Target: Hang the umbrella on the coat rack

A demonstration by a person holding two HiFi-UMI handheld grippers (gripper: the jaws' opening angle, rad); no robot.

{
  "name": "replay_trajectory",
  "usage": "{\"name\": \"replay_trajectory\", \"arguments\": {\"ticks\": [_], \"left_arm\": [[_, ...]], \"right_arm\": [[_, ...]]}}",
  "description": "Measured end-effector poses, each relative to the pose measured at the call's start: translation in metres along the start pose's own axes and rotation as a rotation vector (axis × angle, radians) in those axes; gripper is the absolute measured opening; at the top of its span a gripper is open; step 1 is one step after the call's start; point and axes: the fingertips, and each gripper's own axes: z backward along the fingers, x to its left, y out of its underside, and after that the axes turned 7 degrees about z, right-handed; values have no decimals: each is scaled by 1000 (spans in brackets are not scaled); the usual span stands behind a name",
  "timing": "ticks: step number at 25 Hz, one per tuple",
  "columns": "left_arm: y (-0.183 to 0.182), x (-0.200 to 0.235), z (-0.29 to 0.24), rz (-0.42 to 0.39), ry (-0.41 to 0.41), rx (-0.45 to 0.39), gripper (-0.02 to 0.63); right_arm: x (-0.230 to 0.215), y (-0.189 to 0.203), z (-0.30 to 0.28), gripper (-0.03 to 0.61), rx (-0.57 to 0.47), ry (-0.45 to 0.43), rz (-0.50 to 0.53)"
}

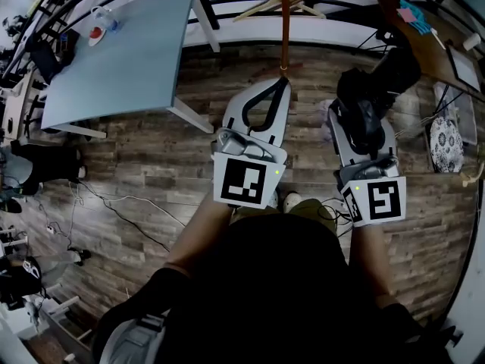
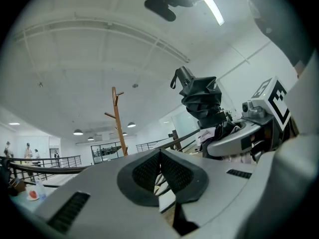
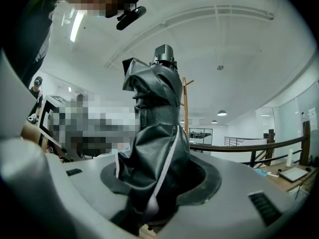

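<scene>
Right gripper [image 3: 155, 188]: jaws clamped on the lower part of the umbrella [image 3: 152, 108], pads pressing into the fabric from both sides.

Umbrella: black, folded compact, with glossy, creased cloth. A band is cinched round its middle and a pale edge strip runs down one fold. It ends in a dark ribbed cap at 12 o'clock in the right gripper view, where it stands upright out of the jaws. In the head view it sits at 2 o'clock from centre, over the wood floor [image 1: 151, 196].

Left gripper [image 1: 282, 83]: jaws together, tips meeting, nothing between them. It is beside the right gripper, at its 9 o'clock.

Coat rack [image 1: 284, 21]: an orange-brown pole at 12 o'clock in the head view, just past the left gripper's tips. The umbrella is apart from it.

Pale blue table [image 1: 121, 59] at 10 o'clock.
</scene>
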Motion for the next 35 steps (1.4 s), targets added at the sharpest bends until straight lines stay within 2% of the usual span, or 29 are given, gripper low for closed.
{"name": "replay_trajectory", "arguments": {"ticks": [7, 17, 22, 26, 35], "left_arm": [[2, 17, -4, 3, 17, -19, 12], [10, 18, -22, -9, 23, -40, 12], [17, 38, -81, 3, 7, -21, 12], [22, 48, -122, -19, -3, -9, 12], [32, 75, -223, 34, -37, 27, 12]], "right_arm": [[0, 2, -11, 216, 8, 39, -3], [-12, 15, -23, 218, -11, 40, 15], [-56, 21, -69, 218, -16, 23, 8], [-87, 30, -97, 218, -23, 4, 1], [-172, 49, -165, 218, -28, -28, -31]]}}
